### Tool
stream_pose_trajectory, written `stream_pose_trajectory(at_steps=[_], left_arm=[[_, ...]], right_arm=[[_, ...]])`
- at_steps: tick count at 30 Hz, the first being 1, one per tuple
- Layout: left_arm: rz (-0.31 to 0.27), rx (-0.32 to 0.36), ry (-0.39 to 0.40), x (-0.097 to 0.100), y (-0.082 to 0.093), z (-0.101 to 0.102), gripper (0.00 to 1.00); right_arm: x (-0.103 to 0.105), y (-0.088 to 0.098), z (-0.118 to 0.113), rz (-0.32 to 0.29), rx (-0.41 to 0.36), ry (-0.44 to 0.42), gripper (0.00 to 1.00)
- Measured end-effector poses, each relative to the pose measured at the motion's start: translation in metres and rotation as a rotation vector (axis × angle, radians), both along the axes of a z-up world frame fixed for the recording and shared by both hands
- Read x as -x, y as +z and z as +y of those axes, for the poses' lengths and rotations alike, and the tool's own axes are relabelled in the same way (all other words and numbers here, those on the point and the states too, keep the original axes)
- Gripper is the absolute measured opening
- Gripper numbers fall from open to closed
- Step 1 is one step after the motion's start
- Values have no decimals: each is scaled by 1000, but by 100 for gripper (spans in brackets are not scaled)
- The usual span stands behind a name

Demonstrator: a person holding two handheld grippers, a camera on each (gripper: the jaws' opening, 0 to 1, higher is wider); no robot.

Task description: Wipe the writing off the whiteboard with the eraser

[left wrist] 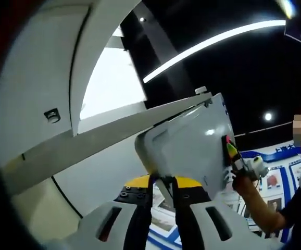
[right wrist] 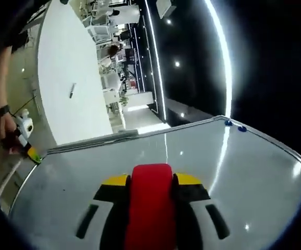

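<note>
The whiteboard (right wrist: 202, 166) is a glossy grey-white panel held up off the table; I see no writing on the part facing me, only light reflections. My right gripper (right wrist: 150, 179) is shut on the red eraser (right wrist: 150, 208), which lies flat against the board's face. My left gripper (left wrist: 163, 185) is shut on the edge of the whiteboard (left wrist: 192, 140), seen there tilted and from the side. The left gripper (right wrist: 28, 148) also shows at the board's left corner, held by a hand. The right gripper (left wrist: 229, 148) shows at the board's far edge.
A large white round table (right wrist: 67, 62) with a marker (right wrist: 72, 89) on it lies behind the board. Two blue magnets (right wrist: 234, 125) sit at the board's upper edge. A person (left wrist: 296, 208) stands at the right, before blue wall posters (left wrist: 275, 177).
</note>
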State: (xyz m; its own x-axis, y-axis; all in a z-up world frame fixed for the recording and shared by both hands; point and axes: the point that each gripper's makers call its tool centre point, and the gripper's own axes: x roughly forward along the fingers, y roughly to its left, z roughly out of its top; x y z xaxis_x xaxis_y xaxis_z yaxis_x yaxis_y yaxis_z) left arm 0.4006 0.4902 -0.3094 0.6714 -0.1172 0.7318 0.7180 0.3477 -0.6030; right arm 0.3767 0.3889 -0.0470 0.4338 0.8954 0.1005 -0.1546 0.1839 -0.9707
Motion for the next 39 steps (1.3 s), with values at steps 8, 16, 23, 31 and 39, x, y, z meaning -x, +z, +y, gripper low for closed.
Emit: stream_pose_trajectory(at_steps=[8,16,23,31,39], left_arm=[[1,-13,5,-1,-1,1,18],[6,-18,5,-3,-1,2,18],[10,-21,4,-3,1,0,18],[9,-19,2,-4,0,1,18],[16,-25,-3,-4,1,0,19]], right_arm=[[3,-78,13,-3,69,2,27],[5,-142,18,12,164,7,27],[4,-182,17,35,201,11,27],[3,-206,14,48,208,-21,26],[4,-204,3,28,193,-54,26]])
